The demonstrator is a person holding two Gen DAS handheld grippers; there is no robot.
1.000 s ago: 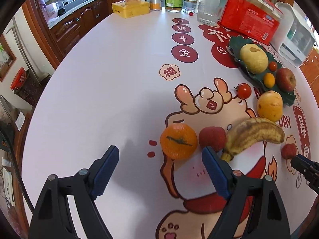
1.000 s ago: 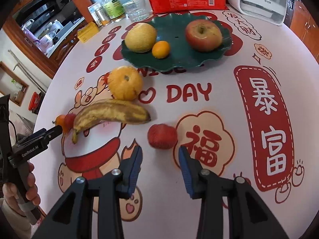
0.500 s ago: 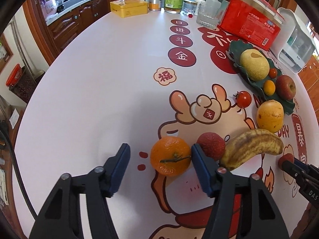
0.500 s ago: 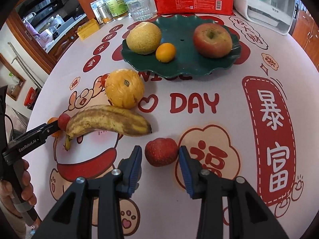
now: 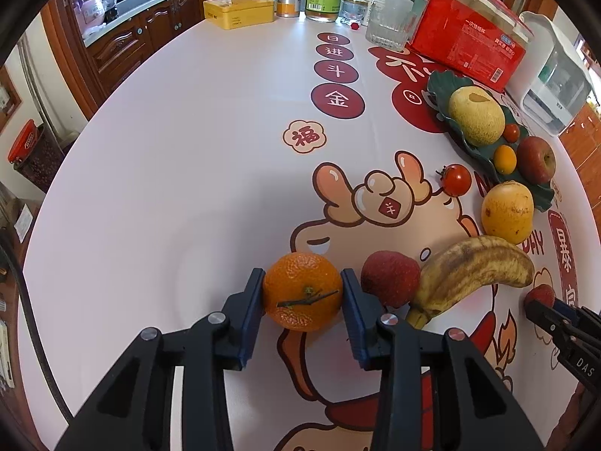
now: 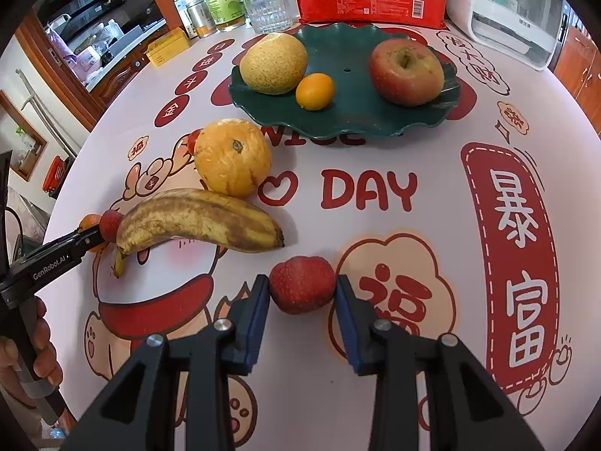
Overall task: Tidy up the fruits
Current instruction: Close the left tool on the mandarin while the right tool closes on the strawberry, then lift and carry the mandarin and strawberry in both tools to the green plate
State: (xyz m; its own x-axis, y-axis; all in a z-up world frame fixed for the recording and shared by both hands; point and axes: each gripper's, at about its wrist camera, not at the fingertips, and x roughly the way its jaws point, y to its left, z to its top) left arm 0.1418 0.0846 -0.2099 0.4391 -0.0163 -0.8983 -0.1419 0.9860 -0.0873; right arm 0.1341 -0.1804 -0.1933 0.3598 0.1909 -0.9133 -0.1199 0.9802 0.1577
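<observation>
Grasp step of fruit sorting. The left gripper (image 5: 303,293) is closing its jaws on the mandarin (image 5: 302,290), blue pads already against both flanks; the right gripper (image 6: 302,290) is closing on a lychee (image 6: 301,284), pads touching its sides. Both fruits sit on the printed tablecloth (image 5: 188,158), well short of the green plate (image 6: 338,127). Next, probably: lift each clear and carry it to the plate, past the banana (image 6: 199,221). The mandarin is glossy, dimpled, stem uppermost; the lychee is red and rough.
</observation>
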